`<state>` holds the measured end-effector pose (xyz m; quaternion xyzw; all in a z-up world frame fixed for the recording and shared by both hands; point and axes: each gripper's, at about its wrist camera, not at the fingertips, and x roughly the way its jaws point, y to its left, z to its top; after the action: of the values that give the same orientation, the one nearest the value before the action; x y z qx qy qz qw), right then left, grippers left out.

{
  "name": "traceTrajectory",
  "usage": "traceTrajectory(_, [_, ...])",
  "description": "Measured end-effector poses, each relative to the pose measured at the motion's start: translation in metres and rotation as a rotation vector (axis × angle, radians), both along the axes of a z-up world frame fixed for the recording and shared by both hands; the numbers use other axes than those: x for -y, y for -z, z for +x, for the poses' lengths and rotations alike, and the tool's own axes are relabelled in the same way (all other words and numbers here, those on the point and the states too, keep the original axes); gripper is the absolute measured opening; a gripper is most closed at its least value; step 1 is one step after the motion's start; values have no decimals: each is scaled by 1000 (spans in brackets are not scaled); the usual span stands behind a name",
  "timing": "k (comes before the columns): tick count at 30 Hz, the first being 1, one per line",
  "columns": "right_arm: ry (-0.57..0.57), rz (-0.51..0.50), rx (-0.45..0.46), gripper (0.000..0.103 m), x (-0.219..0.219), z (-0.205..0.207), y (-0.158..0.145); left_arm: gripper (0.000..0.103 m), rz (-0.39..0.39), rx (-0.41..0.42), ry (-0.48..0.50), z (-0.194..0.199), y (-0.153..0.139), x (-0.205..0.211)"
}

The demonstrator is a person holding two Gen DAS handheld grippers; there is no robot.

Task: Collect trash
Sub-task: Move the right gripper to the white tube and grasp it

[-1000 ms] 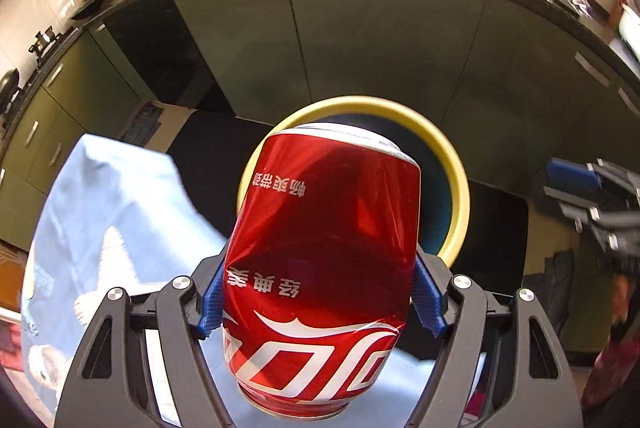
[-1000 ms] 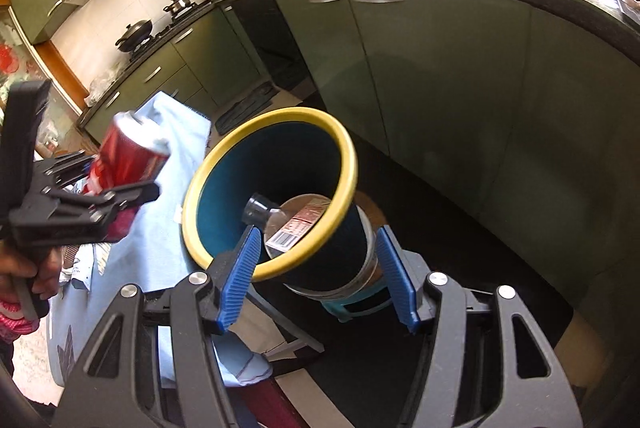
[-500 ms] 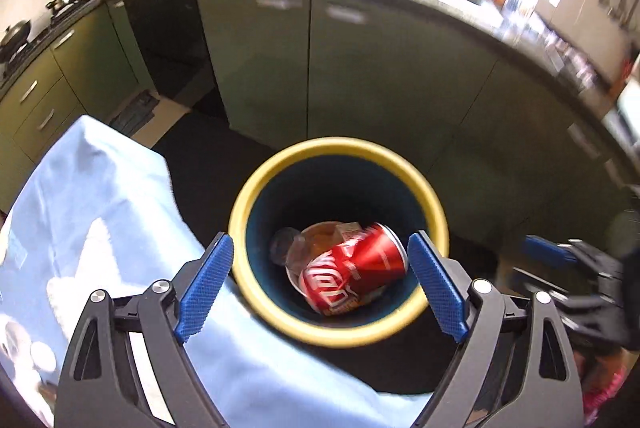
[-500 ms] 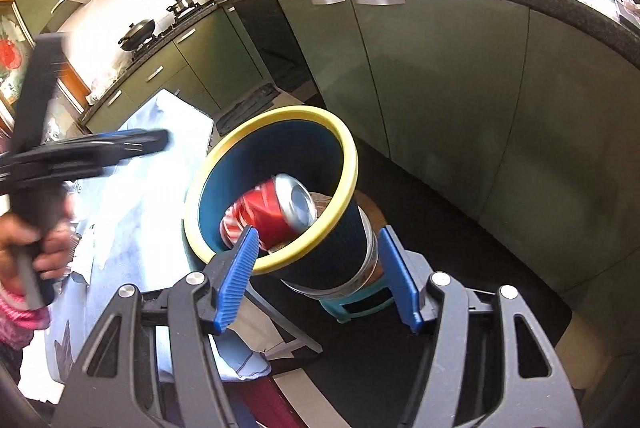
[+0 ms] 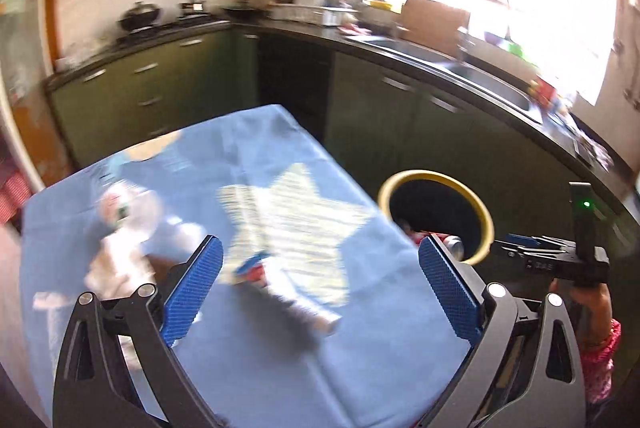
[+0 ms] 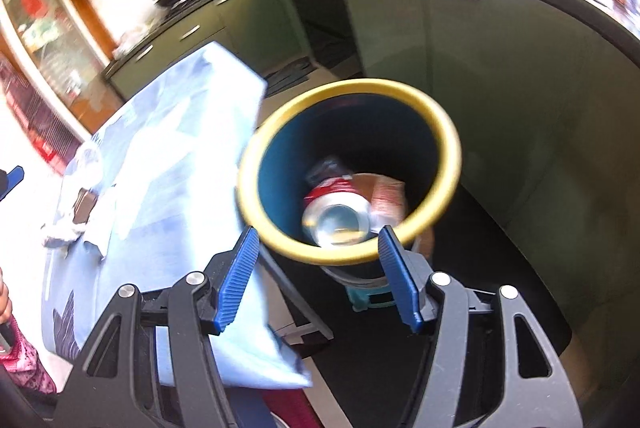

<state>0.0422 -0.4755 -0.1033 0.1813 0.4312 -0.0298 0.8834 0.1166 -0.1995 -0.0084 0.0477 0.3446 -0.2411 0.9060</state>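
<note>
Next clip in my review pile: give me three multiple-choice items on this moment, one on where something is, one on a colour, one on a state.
1. Where is the red can?
A. on the blue cloth
B. inside the bin
C. in the left gripper

2. What colour is the bin rim?
A. yellow
B. red
C. white

3. How is the left gripper?
A. shut on a can
B. shut on paper
C. open, holding nothing

Answers: 1 B, the can lies among other trash in the bin; 2 A, a yellow ring tops the dark bin; 3 C, its blue pads stand wide apart over the blue cloth.
</note>
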Motion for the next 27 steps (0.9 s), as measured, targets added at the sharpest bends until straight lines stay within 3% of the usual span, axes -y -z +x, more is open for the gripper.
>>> traceTrajectory(5, [-133,-14,14,59,-56,23,-10,97,-23,7,-150,-7,11,-76])
traceTrajectory(9, [-245,-19,33,59,-106,43,-21,97,-42,6,-203,-14,20,-124])
traceTrajectory(14, [-392,-38,38,59,-175,69,-29,97,-11,28,-302,-30,30,-185])
traceTrajectory(20, [-473,-119,13,59,-236,92,-24,97,-18,3,-372,-39,44,-230])
traceTrajectory(27, [-467,-181,-55,50,-254,109,-1,97,-23,0,-352,-43,51,-237])
